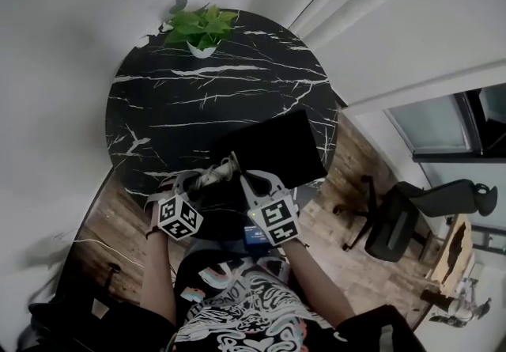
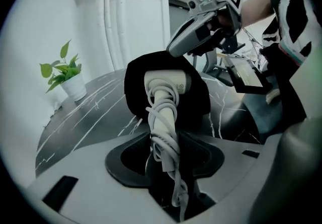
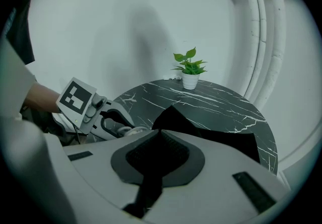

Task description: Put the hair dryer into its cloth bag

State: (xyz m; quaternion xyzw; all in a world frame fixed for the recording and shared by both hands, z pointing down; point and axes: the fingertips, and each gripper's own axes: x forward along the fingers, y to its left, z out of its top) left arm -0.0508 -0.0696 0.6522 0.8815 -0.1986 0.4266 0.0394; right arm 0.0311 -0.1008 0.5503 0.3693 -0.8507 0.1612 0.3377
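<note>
Left gripper (image 2: 164,140) clamped on the cord-wrapped handle of the hair dryer (image 2: 166,84) at frame centre, dryer head inside the mouth of the black cloth bag (image 2: 201,99), right gripper (image 3: 158,135) pinching the bag edge, bag lying on the marble table (image 1: 174,97), potted plant (image 1: 202,26) at upper centre.

We find the cloth bag (image 1: 277,149) on the table's (image 1: 174,97) near side, the hair dryer (image 2: 163,117) head-first in its mouth, and the potted plant (image 1: 199,30) at the far edge.

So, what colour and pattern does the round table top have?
The round table top is black with thin white veins; the head view shows it best.
</note>
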